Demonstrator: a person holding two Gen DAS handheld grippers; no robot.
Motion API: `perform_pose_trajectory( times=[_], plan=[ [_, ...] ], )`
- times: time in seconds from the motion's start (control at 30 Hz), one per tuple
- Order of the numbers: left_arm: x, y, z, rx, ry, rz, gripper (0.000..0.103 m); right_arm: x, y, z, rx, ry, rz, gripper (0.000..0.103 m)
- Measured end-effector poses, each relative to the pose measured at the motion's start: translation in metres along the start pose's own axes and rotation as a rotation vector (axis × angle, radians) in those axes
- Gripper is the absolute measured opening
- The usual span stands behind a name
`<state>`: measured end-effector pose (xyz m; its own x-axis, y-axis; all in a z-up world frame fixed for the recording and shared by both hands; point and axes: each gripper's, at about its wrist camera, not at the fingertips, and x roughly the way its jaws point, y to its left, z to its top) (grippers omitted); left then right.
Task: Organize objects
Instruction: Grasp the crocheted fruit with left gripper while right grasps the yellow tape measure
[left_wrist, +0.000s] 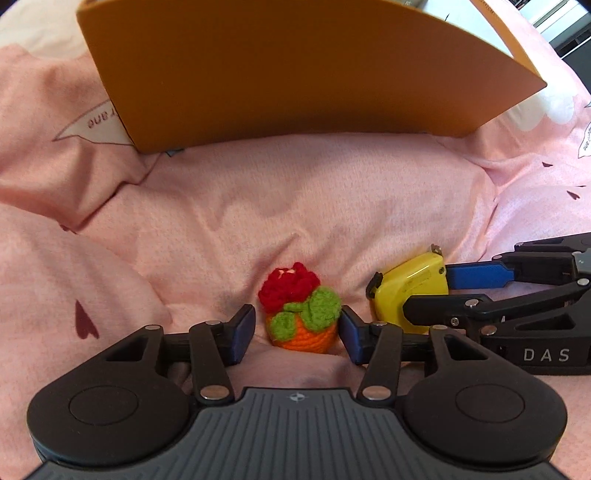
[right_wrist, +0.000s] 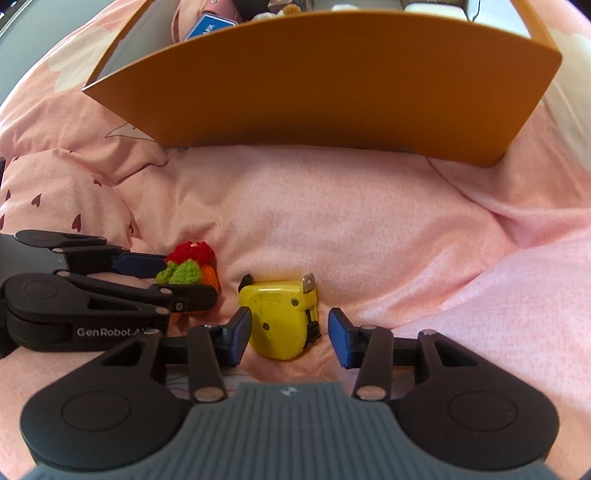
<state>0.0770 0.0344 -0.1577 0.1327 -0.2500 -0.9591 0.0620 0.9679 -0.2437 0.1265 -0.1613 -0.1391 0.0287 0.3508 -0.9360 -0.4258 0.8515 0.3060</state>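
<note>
A crocheted toy, a red flower with green leaves in an orange pot (left_wrist: 301, 321), stands on the pink bedding. My left gripper (left_wrist: 297, 332) points down over it, and the toy sits between the blue pads with a small gap on the left side. A yellow tape measure (right_wrist: 279, 317) lies just to the toy's right. My right gripper (right_wrist: 288, 330) straddles it; a gap shows at the right pad. In the left wrist view the right gripper (left_wrist: 428, 293) reaches in around the tape measure (left_wrist: 410, 291). In the right wrist view the left gripper (right_wrist: 186, 282) flanks the toy (right_wrist: 188, 264).
A tall orange cardboard box (right_wrist: 325, 85) stands open just beyond both objects, its near wall (left_wrist: 295, 74) facing me. A blue packet (right_wrist: 208, 24) and other small items show inside it. The pink quilt (left_wrist: 295, 195) is soft and creased, with a raised fold at the left.
</note>
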Motion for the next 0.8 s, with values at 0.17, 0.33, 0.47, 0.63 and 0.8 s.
perform_pose_trajectory(
  times=[0.17, 0.33, 0.47, 0.63, 0.8],
  plan=[
    [0.002, 0.005, -0.002, -0.015, -0.002, -0.025, 0.047, 0.01, -0.007, 0.003, 0.027, 0.015, 0.047, 0.046],
    [-0.005, 0.004, -0.006, -0.01, -0.015, -0.018, 0.046, 0.008, -0.005, 0.003, 0.025, 0.001, 0.05, 0.034],
    [-0.014, 0.004, -0.009, -0.003, -0.034, -0.018, 0.046, -0.001, -0.001, 0.001, 0.005, -0.028, 0.047, 0.028],
    [-0.032, 0.003, -0.011, 0.012, -0.081, -0.01, 0.046, -0.02, 0.005, 0.0, -0.025, -0.077, 0.027, 0.024],
    [-0.053, -0.004, -0.007, 0.046, -0.14, 0.001, 0.046, -0.047, 0.008, -0.001, -0.04, -0.143, 0.014, 0.024]
  ],
)
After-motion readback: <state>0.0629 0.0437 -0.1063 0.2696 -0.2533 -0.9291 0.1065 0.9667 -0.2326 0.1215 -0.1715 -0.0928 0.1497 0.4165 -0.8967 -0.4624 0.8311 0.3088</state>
